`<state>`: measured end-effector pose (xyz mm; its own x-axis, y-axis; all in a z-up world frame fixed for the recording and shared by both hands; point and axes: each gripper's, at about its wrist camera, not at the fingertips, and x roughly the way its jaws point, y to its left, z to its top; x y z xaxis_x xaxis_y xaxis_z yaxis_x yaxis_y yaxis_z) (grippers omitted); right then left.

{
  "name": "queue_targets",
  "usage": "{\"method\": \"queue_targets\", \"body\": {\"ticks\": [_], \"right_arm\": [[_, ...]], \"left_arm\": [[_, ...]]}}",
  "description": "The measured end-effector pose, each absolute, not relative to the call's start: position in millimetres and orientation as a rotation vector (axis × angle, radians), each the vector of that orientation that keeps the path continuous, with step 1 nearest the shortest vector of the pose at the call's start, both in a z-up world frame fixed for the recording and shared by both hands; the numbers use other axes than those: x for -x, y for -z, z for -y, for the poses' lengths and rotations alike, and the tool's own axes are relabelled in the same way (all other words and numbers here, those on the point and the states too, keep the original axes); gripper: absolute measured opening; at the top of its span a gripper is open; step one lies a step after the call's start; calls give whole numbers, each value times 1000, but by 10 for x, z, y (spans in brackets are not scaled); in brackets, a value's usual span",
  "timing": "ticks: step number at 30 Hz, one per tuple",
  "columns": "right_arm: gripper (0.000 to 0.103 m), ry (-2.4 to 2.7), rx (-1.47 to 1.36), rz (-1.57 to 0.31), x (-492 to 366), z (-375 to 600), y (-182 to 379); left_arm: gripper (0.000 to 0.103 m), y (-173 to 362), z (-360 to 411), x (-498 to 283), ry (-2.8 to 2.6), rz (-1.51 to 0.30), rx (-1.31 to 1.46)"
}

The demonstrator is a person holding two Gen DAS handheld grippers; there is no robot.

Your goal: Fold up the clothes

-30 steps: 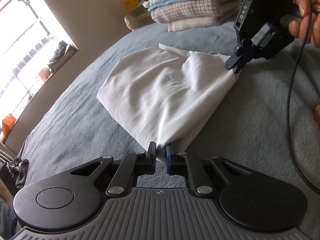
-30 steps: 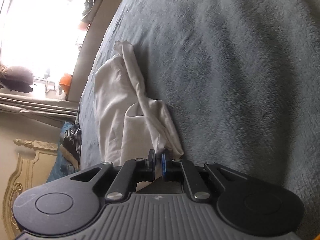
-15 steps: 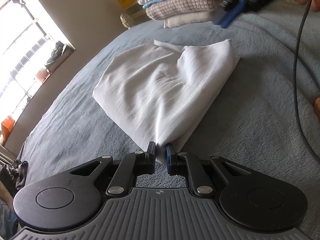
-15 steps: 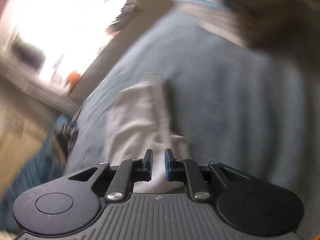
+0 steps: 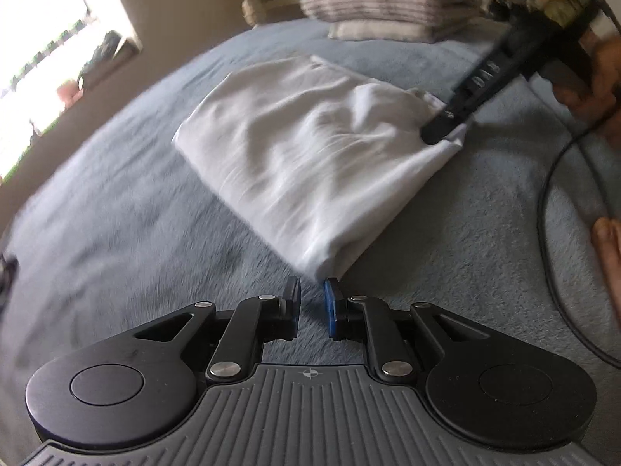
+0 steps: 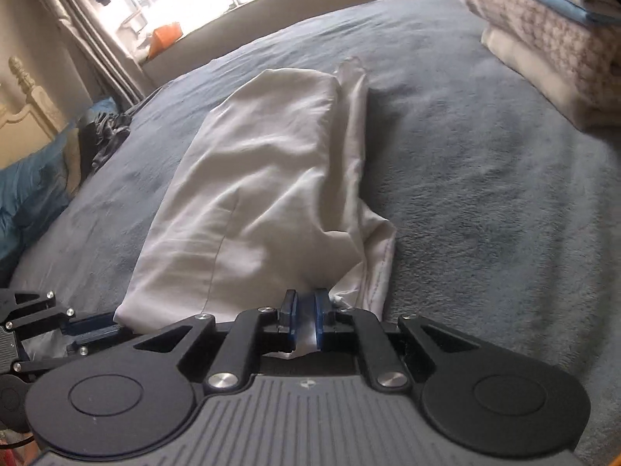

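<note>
left fingers [image 5: 312, 303] apart, level | right fingers [image 6: 305, 320] pinching white cloth [image 6: 256, 194]

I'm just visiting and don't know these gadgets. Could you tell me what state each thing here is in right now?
Left tool: open, holding nothing, its tips just short of the cloth's near corner.
Right tool: shut on white cloth, fabric pinched between its blue pads.
White cloth: folded over, wrinkled, lying on the blanket.
Clothes stack: folded, piled neatly.
Grey blanket: spread flat.
</note>
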<state>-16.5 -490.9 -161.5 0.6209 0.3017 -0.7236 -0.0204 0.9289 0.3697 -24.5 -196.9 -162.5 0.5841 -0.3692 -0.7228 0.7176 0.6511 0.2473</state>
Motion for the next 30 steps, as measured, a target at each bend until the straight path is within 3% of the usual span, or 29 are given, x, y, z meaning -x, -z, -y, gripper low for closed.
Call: {"method": "queue_targets", "body": {"ticks": [7, 16, 30], "right_arm": [[8, -179, -345, -887, 198, 4864, 1625], [8, -173, -390, -890, 163, 4913, 1640], [10, -214, -263, -852, 56, 4778, 1266]], "left_arm": [[13, 1273, 1808, 116, 684, -618, -343], [14, 1694, 2287, 171, 739, -593, -606], [20, 1075, 2422, -342, 891, -564, -741]]}}
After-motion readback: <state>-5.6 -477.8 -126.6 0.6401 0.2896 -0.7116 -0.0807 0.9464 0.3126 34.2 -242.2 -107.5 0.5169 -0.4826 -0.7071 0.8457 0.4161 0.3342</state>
